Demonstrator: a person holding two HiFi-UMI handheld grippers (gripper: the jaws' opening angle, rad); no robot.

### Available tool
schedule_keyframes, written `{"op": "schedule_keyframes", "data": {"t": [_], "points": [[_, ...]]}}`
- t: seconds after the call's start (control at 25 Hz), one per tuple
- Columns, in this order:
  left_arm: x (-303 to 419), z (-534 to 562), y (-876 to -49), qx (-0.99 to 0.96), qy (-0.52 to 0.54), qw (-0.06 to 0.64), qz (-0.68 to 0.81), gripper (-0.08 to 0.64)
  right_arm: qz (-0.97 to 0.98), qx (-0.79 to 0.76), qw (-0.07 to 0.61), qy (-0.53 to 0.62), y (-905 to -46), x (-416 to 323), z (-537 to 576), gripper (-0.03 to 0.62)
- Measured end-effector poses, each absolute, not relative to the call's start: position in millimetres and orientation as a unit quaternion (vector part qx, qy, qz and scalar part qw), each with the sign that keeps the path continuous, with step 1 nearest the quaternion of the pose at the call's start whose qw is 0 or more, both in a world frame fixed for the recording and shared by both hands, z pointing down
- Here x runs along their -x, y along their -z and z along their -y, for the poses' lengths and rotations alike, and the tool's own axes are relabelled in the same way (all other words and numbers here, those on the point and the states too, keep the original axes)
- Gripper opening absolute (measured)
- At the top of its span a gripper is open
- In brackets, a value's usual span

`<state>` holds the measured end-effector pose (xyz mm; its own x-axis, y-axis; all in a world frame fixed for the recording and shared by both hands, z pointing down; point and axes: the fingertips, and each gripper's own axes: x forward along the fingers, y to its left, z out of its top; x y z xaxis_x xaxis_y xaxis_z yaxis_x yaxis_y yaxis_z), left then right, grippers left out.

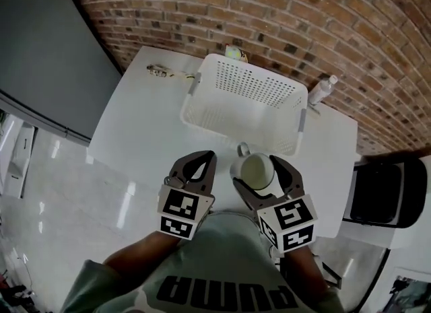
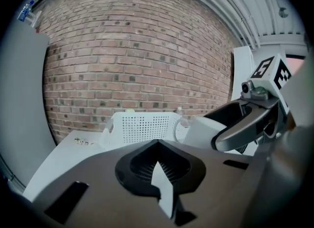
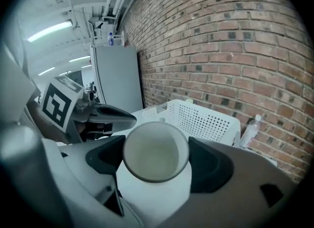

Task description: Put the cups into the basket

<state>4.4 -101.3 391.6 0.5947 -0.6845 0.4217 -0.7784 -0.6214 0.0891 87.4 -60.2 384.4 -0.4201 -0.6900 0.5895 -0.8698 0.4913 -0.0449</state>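
Right gripper (image 1: 261, 176) fingers clamp the cup (image 3: 156, 151) upright just short of the basket (image 1: 236, 133) — likely poised to clear its rim; left gripper (image 1: 204, 158) fingers closed, empty.

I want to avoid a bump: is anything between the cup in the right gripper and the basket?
Nothing visible stands between the cup and the basket; the cup is right by its near wall.
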Motion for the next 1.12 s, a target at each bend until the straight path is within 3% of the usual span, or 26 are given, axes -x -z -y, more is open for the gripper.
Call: {"op": "schedule_keyframes", "data": {"t": [0.44, 1.12], "points": [[-23, 150, -366, -0.898, -0.165, 0.119, 0.389, 0.003, 0.806, -0.525, 0.239, -0.137, -341, -117, 123, 0.383], [-49, 249, -377, -0.891, -0.184, 0.138, 0.391, 0.003, 0.77, -0.546, 0.286, -0.165, -403, -154, 231, 0.383]]}}
